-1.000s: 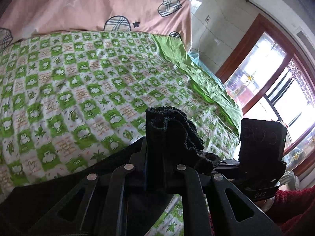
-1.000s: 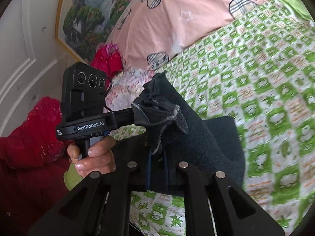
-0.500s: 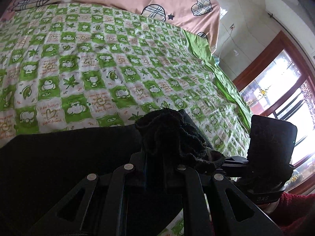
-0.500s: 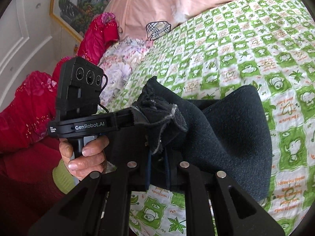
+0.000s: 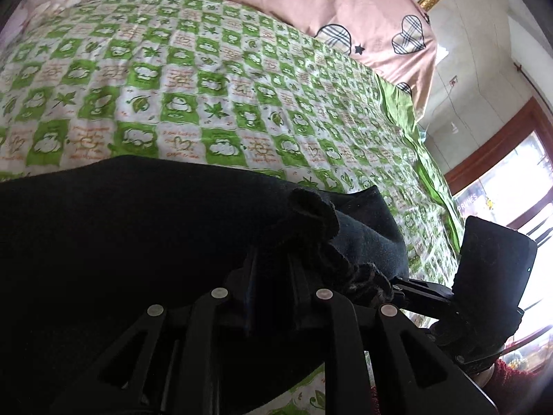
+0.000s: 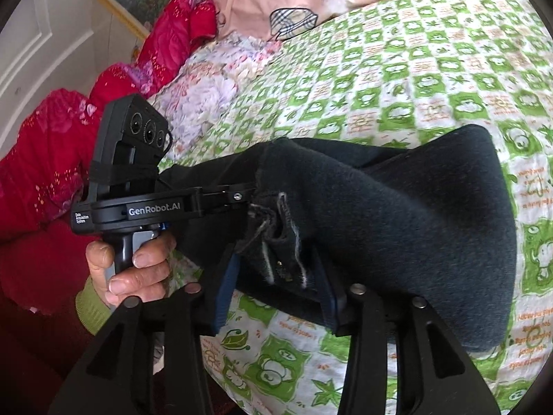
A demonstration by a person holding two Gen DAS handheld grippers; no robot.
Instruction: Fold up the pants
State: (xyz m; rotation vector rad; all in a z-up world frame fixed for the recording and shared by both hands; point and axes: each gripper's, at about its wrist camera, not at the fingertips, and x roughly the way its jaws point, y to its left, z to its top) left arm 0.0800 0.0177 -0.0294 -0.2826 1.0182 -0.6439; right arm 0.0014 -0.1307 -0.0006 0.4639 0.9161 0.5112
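Note:
The dark pants (image 5: 131,228) lie bunched over the near edge of the green checked bedspread (image 5: 214,79). My left gripper (image 5: 273,266) is shut on a wad of the pants' edge, its fingertips buried in the cloth. My right gripper (image 6: 280,269) has its fingers spread, with the pants' hem (image 6: 397,214) still lying between them, so it is open. The pants drape to the right over the bedspread (image 6: 432,62). Each gripper shows in the other's view: the right one (image 5: 484,287) and the left one (image 6: 138,186), held by a hand.
A pink pillow (image 5: 345,7) with plaid hearts lies at the head of the bed. A red quilt (image 6: 52,145) and a floral cloth (image 6: 207,83) are piled at the left. A window (image 5: 511,180) is to the right of the bed.
Both grippers have come down toward the bed with the pants, which now spread over the bedspread. The right gripper's fingers have parted from shut to open.

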